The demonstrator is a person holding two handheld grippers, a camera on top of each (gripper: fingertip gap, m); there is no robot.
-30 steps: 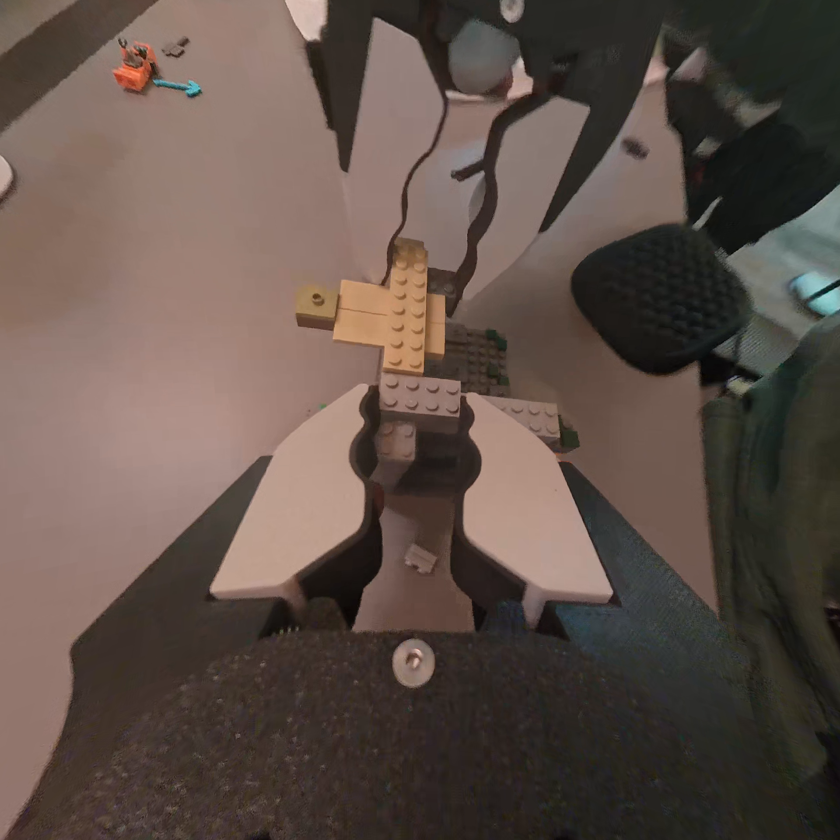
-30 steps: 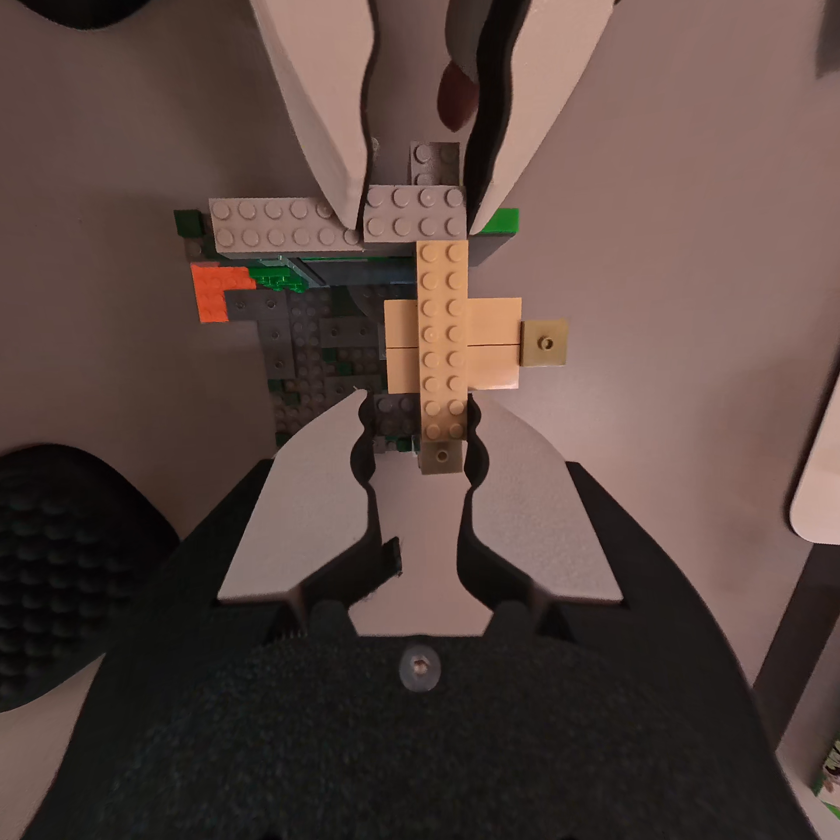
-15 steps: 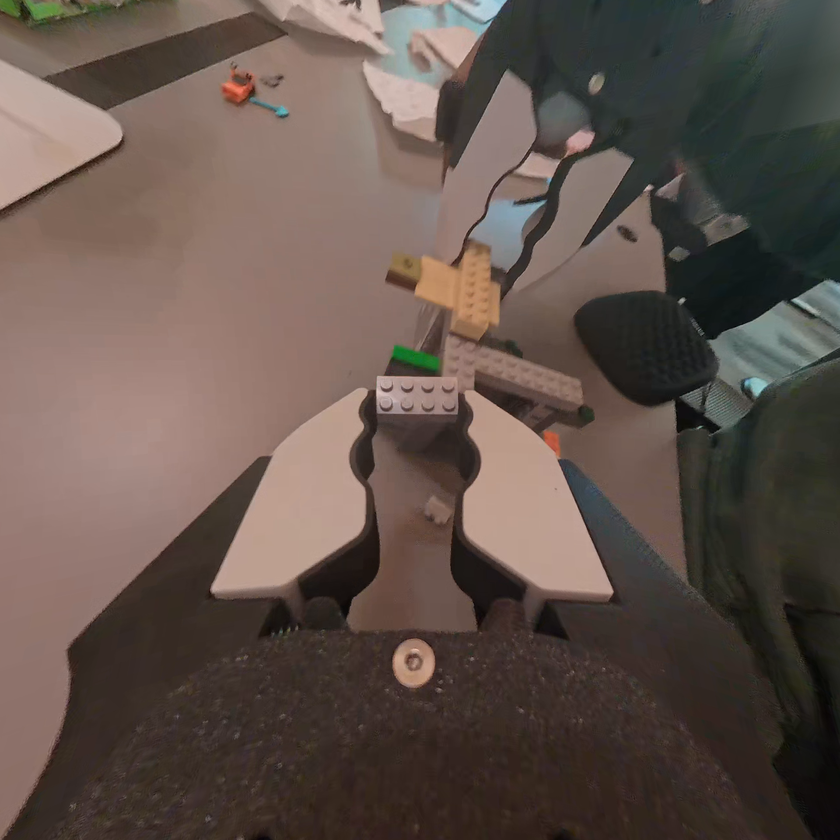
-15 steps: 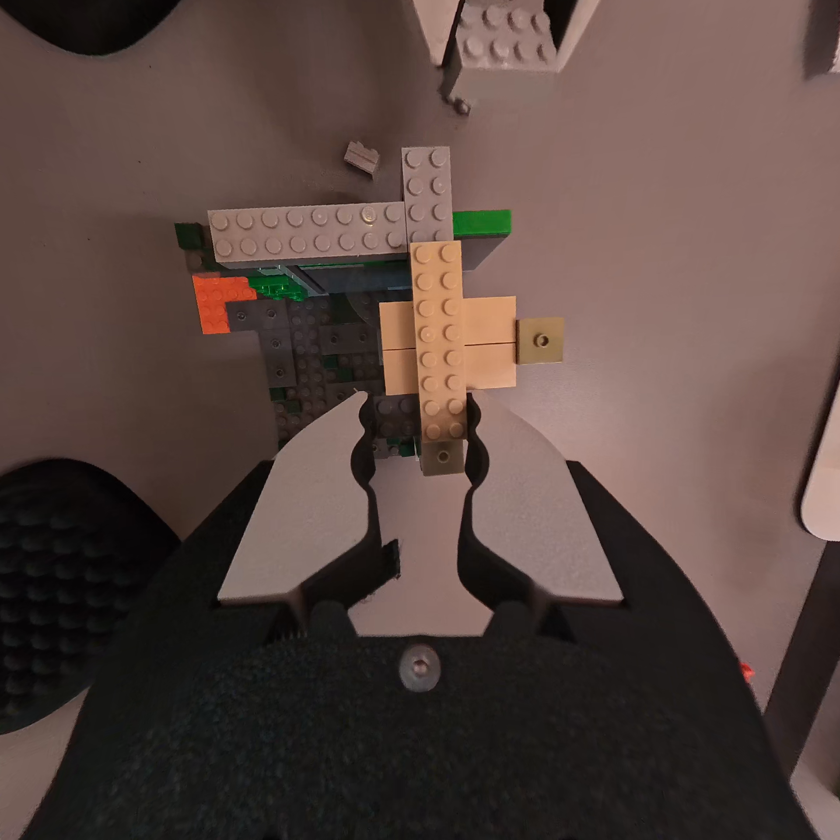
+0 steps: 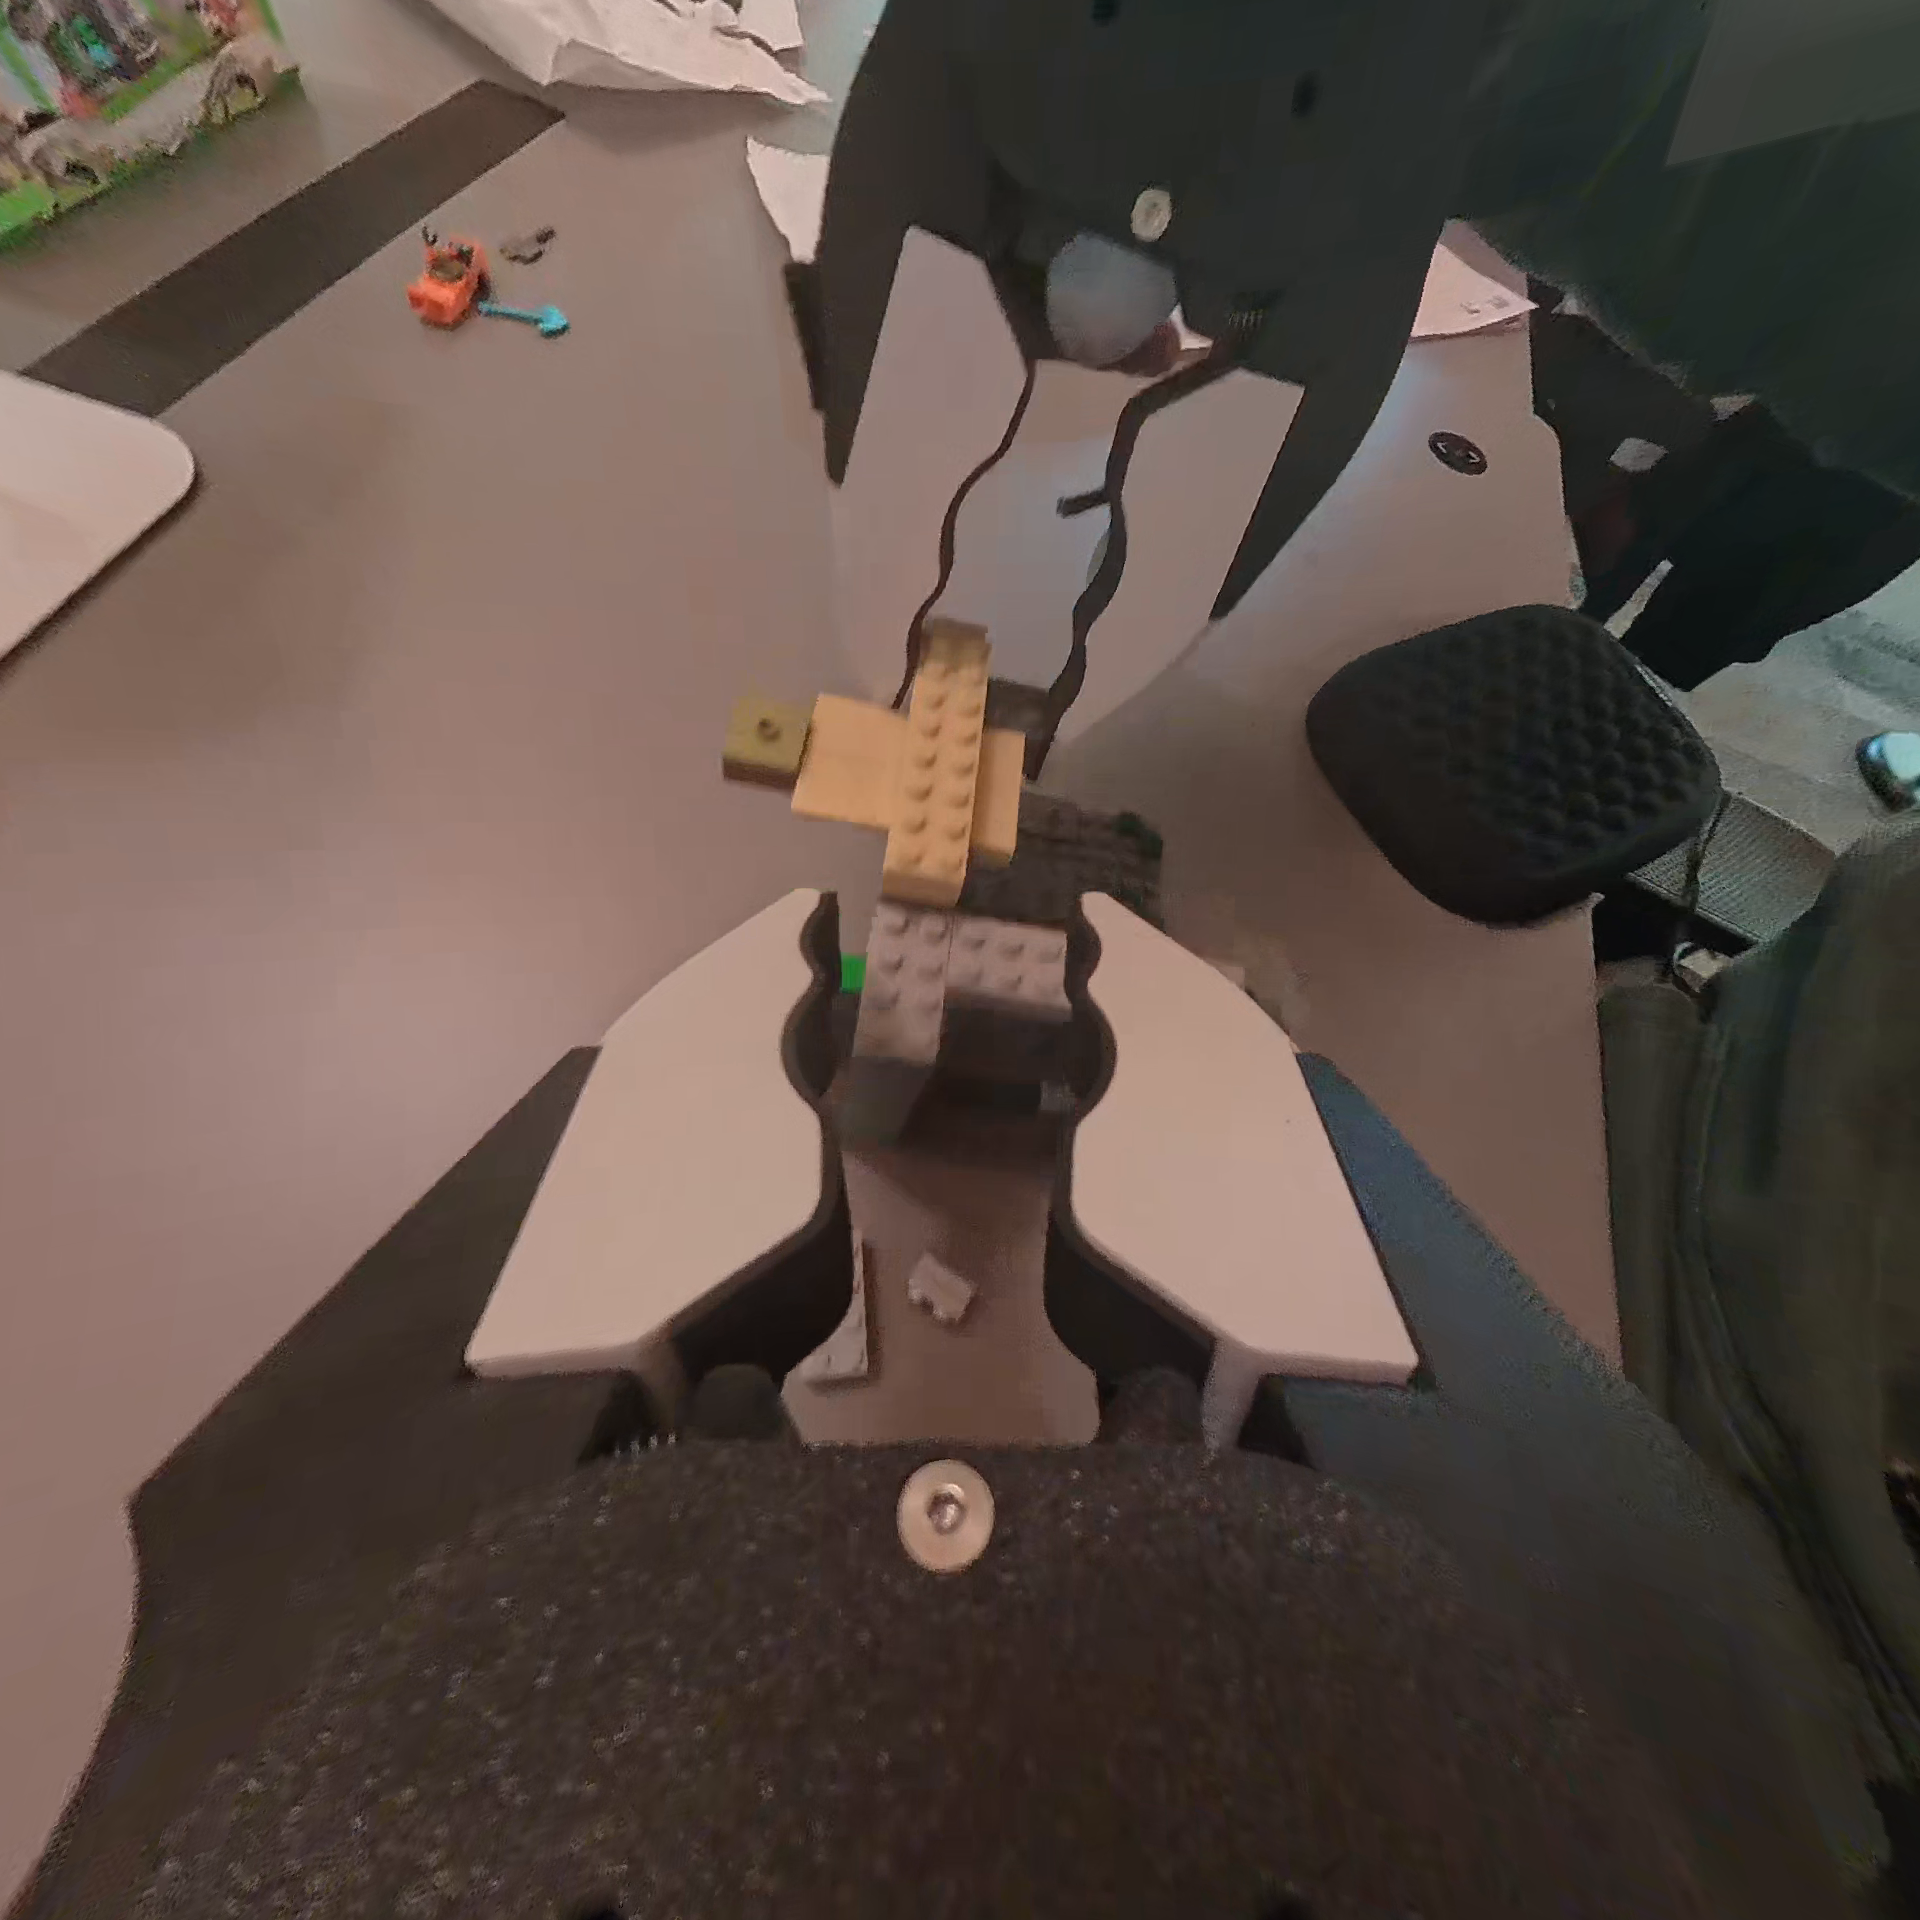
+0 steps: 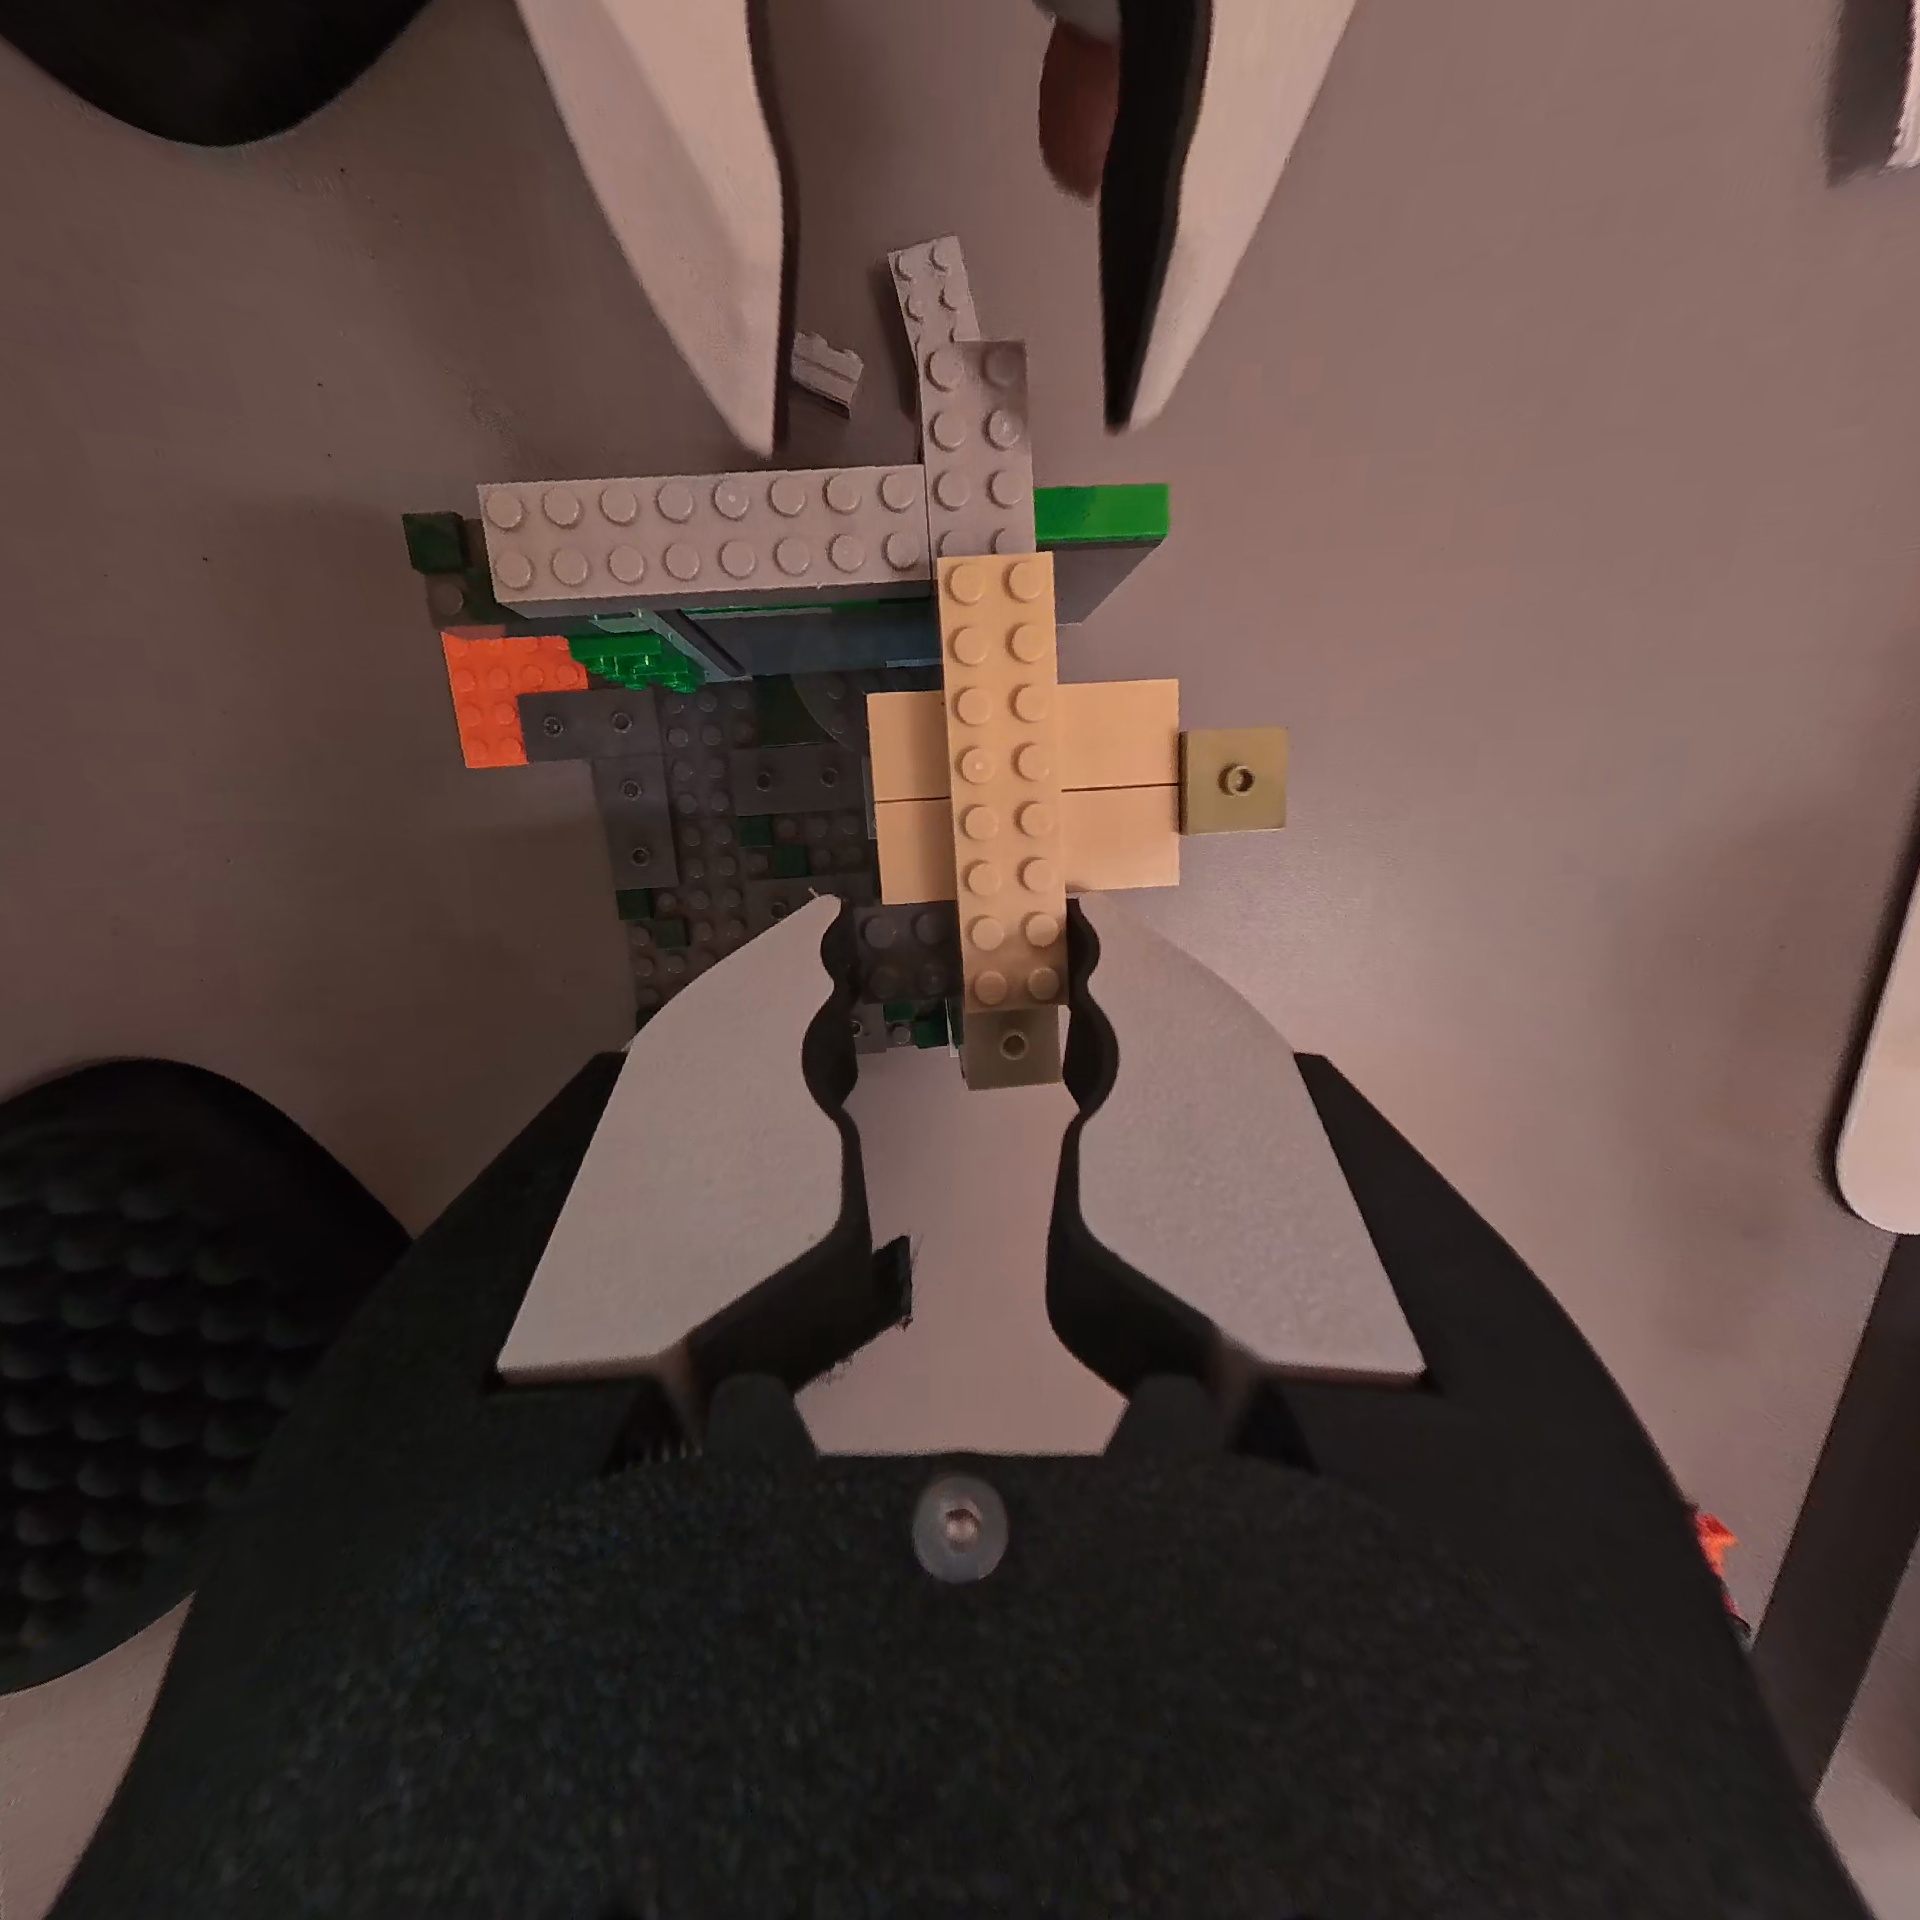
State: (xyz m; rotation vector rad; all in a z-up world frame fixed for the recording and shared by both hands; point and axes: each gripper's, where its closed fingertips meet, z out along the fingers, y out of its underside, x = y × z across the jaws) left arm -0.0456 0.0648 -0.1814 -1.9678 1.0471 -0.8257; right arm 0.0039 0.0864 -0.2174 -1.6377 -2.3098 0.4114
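At centre of the right wrist view, one brick model (image 6: 686,790), clamped at its near end by the right gripper (image 6: 951,935), pads pressing either side. On top: one long tan brick (image 6: 1003,779), two tan tiles, two olive single-stud pieces. At upper frame, left gripper (image 5: 951,935) spread wide, touching nothing. Half a second ago clamped on one grey brick (image 6: 930,286); now released, lying loose between those fingers.

the box (image 5: 94,114) is cut off at the top-left edge, its print too blurred to make out. the grey bricks (image 5: 935,977) between the left fingers (image 5: 707,1122) are smeared by motion. the right fingers (image 6: 686,1122) hide part of the dark plates (image 6: 727,831). the orange scrap (image 6: 1709,1548) is too small to tell.
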